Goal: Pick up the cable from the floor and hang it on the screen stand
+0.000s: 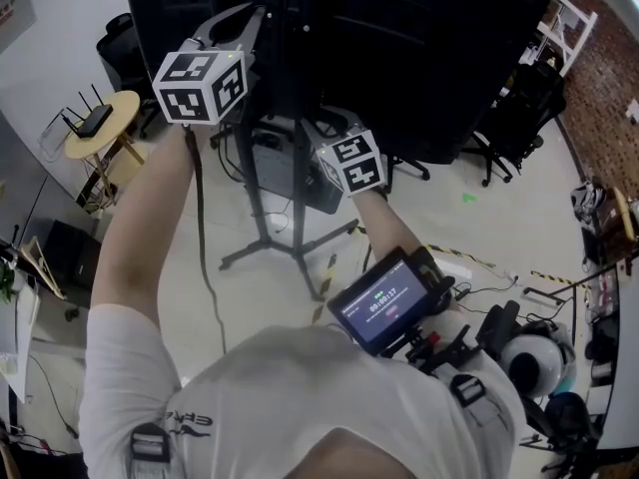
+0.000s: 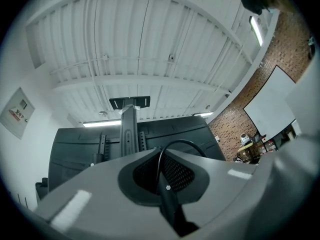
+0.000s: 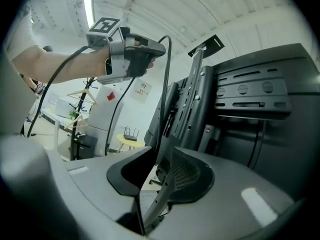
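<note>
Closest to me, I am looking down over the person's white T-shirt [image 1: 300,397] and the small black monitor with a lit display [image 1: 384,305] riding at the chest. Just beyond it the right gripper [image 3: 161,160] is pointing at the back of the stand, its jaws standing wide apart and the pads pressing on nothing. The thin black cable [image 2: 180,141] is dropping in line with that gap, and I cannot tell whether it is brushing a pad. Higher and to the left, the left gripper [image 2: 161,156] is being held up on an outstretched arm, jaws pinched tight on the cable, which is arching out of the tips in a small loop. From there it is hanging down just beside the black metal screen stand [image 2: 128,126]; whether it is resting on the stand I cannot tell. A dark strand is also hanging under that forearm; I cannot tell whether it is the same cable. Behind the stand's upright column the large black flat screen [image 1: 419,58] is showing me its ribbed back. Farther off on the pale floor [image 1: 449,228], a round yellow wooden table [image 1: 125,108] is carrying a black router with antennas [image 1: 95,120] on the left, and black office chairs [image 1: 509,128] are standing on the right. Past them a red brick wall [image 2: 280,49] is rising to the white ribbed ceiling [image 2: 150,44].
</note>
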Demonstrator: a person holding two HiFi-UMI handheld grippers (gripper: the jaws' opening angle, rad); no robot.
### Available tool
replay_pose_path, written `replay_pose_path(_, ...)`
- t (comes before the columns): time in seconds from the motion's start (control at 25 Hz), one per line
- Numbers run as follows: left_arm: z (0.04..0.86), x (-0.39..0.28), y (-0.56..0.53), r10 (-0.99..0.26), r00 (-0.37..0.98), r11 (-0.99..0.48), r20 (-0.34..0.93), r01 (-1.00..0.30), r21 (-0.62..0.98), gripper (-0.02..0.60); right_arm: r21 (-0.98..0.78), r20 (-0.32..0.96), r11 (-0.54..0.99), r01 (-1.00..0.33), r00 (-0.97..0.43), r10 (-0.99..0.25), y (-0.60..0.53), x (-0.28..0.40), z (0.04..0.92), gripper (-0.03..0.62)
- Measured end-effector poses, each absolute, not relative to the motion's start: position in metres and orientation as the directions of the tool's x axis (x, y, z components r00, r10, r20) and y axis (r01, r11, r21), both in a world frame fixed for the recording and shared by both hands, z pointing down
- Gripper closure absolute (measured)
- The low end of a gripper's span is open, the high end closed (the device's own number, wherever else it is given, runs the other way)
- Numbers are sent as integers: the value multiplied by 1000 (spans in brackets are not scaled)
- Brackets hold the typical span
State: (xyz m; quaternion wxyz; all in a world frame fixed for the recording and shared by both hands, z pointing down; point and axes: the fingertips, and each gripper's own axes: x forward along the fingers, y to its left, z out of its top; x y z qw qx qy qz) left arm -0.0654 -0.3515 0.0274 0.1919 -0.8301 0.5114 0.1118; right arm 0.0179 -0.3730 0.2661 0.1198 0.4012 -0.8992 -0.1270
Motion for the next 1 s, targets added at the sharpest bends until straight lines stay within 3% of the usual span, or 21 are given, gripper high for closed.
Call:
replay_pose_path(0.16, 25, -71, -349, -808, 444, -398, -386, -896, -198, 580, 325, 148, 657, -680, -649, -746, -375, 11, 277, 493)
replay_pose_path(0.24, 24, -74, -348, -810, 441, -394, -387, -897, -199, 580, 323, 152, 647, -691, -637, -756, -377, 14, 280, 542)
replay_pose_path(0.4, 29, -86, -351, -823, 421, -378, -381, -907, -187, 580, 307, 135, 616, -725, -607, -783, -383, 27, 272, 574)
replay_pose_path(0.76, 50, -104, -367, -856, 377, -366, -353, -925, -102, 580, 320, -28, 507, -801, -542, -840, -379, 68, 204, 576)
replay_pose_path(1.0, 71, -88, -379, -863, 403, -397, -306, -914, -86, 580, 167, -144, 537, -827, -559, -816, -368, 88, 165, 575)
